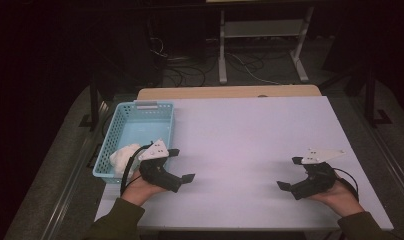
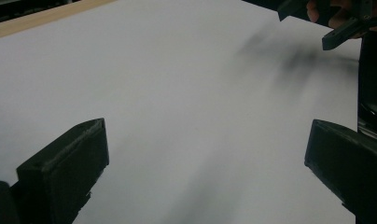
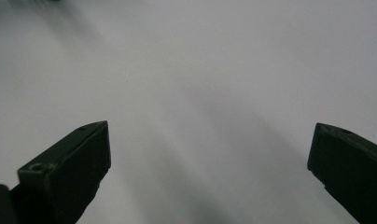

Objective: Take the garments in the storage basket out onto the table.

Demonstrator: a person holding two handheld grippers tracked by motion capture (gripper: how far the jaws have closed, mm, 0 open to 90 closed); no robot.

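On the white table (image 1: 240, 140) my left gripper (image 1: 181, 165) rests near the front left, held in a hand, jaws wide open with nothing between them. Just left of it stands a light blue basket (image 1: 121, 131) holding a white crumpled cloth (image 1: 123, 156). My right gripper (image 1: 289, 173) sits near the front right in the other hand, also open and empty. In the left gripper view my left gripper (image 2: 207, 158) looks across bare tabletop toward the right gripper (image 2: 319, 21) at the top right. The right gripper view has my right gripper (image 3: 210, 158) over plain white surface.
A wooden strip (image 1: 230, 92) borders the table's far edge. Beyond it stand a metal stand (image 1: 262, 37) and loose cables (image 1: 190, 67) on a dark floor. The table's right edge drops off close to the right hand.
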